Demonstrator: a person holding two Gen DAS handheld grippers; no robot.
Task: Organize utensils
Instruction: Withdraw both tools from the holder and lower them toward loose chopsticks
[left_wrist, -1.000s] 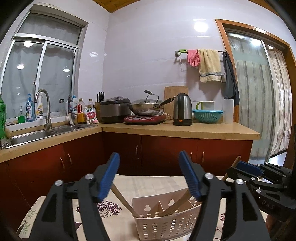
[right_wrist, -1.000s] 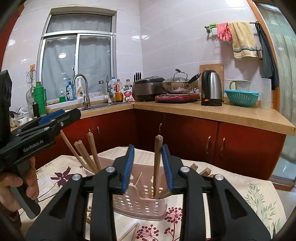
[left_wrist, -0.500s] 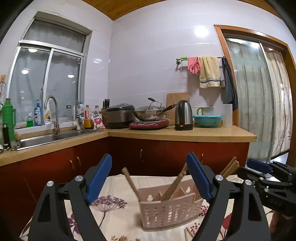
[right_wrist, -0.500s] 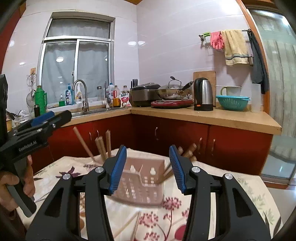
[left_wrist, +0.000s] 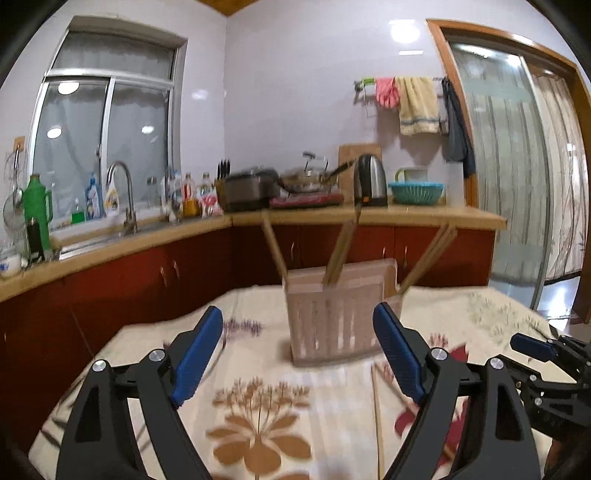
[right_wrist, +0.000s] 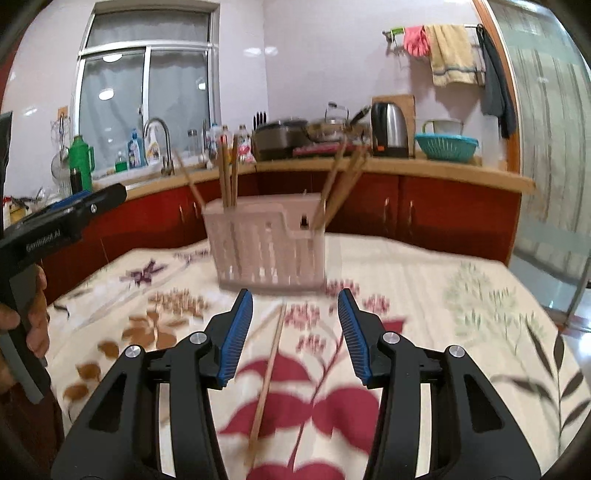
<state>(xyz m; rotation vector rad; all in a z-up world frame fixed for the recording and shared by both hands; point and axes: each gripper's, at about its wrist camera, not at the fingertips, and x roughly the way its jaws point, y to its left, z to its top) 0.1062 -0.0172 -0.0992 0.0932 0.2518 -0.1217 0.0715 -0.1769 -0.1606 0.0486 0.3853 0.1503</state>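
Note:
A pale slotted utensil basket (left_wrist: 334, 317) (right_wrist: 266, 243) stands upright on the flowered tablecloth (right_wrist: 443, 295). Wooden chopsticks (right_wrist: 227, 170) lean out of its compartments, another bunch (right_wrist: 343, 181) on its right side. One loose chopstick (right_wrist: 267, 376) (left_wrist: 376, 410) lies flat on the cloth in front of the basket. My left gripper (left_wrist: 299, 328) is open and empty, short of the basket. Open too, my right gripper (right_wrist: 295, 314) hovers above the loose chopstick without touching it. Each gripper shows in the other's view: the right (left_wrist: 532, 350), the left (right_wrist: 92, 201).
A hand (right_wrist: 37, 321) holds the left gripper's handle. Behind the table runs a wooden counter (left_wrist: 424, 218) over red cabinets, with a kettle (left_wrist: 371, 181), cooker, wok, blue colander and a sink tap (left_wrist: 122, 192). A glass door stands at the right.
The right gripper let go of a wooden stick over the basket and opened wider. Both grippers drew back from the basket and sank toward the cloth; the left jaws also widened.

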